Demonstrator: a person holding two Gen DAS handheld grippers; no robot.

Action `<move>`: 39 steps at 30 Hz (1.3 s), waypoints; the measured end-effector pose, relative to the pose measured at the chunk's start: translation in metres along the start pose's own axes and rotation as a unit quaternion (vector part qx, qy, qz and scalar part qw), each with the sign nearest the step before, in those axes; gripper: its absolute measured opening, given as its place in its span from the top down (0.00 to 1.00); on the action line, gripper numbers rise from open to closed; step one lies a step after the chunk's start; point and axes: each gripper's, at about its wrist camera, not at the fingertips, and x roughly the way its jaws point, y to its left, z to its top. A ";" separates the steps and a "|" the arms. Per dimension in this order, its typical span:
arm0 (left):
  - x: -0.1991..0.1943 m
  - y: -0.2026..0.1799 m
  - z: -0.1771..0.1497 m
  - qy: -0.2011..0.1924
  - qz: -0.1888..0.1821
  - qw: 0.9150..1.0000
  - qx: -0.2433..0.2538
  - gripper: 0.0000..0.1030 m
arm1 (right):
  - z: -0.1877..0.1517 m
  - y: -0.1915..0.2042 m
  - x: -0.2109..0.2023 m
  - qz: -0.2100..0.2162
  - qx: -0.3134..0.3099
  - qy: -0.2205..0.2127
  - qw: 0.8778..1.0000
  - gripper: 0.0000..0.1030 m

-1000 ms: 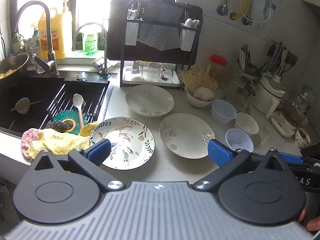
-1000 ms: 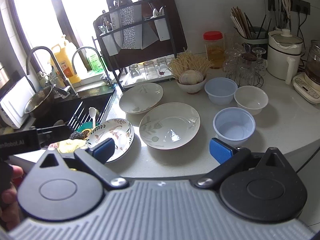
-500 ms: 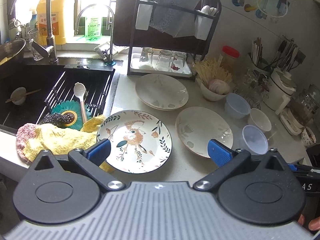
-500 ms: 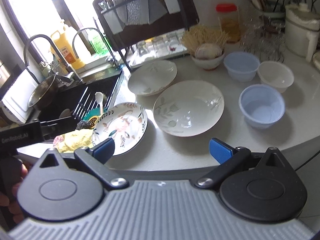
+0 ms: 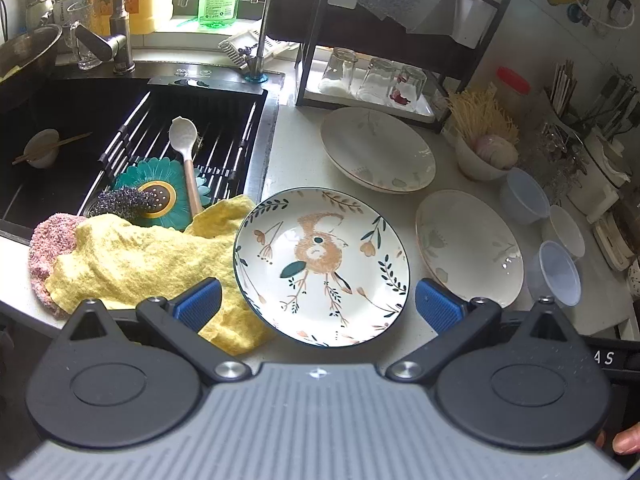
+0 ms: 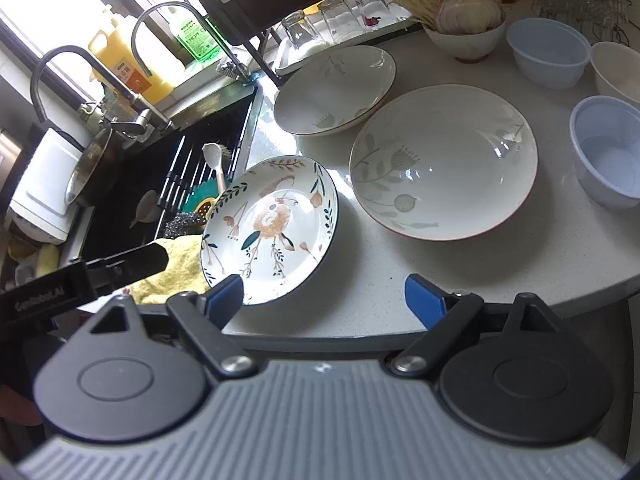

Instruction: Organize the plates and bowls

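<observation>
Left gripper (image 5: 318,306) wide, empty, over floral plate (image 5: 320,264) at counter edge beside yellow cloth (image 5: 136,256). Right gripper (image 6: 324,296) closing, nothing between. Beyond: two pale leaf-print plates (image 6: 444,160), (image 6: 334,90), blue bowls (image 6: 608,152).

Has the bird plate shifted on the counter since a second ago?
No. The bird plate still lies by the yellow cloth at the sink edge; only the cameras neared.

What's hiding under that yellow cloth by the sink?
A pink scrubby pad pokes out from under the yellow cloth, and the cloth's edge reaches the flowery plate. Whatever else lies beneath it is covered, so I can't tell.
</observation>
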 end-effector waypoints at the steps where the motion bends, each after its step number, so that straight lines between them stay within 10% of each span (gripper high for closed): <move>1: 0.005 0.005 0.003 0.005 -0.002 1.000 -0.004 0.00 | 0.003 0.001 0.006 0.007 0.005 0.005 1.000 0.17; 12: 0.065 0.042 0.025 0.048 0.002 0.998 -0.043 0.01 | 0.021 0.006 0.062 -0.004 0.005 0.058 0.998 0.44; 35: 0.146 0.078 0.046 0.101 -0.001 0.993 -0.066 0.58 | 0.048 -0.001 0.119 -0.029 0.036 0.084 0.995 0.80; 39: 0.149 0.079 0.047 0.097 -0.003 0.992 -0.075 0.81 | 0.048 -0.004 0.122 -0.026 0.043 0.087 0.995 0.85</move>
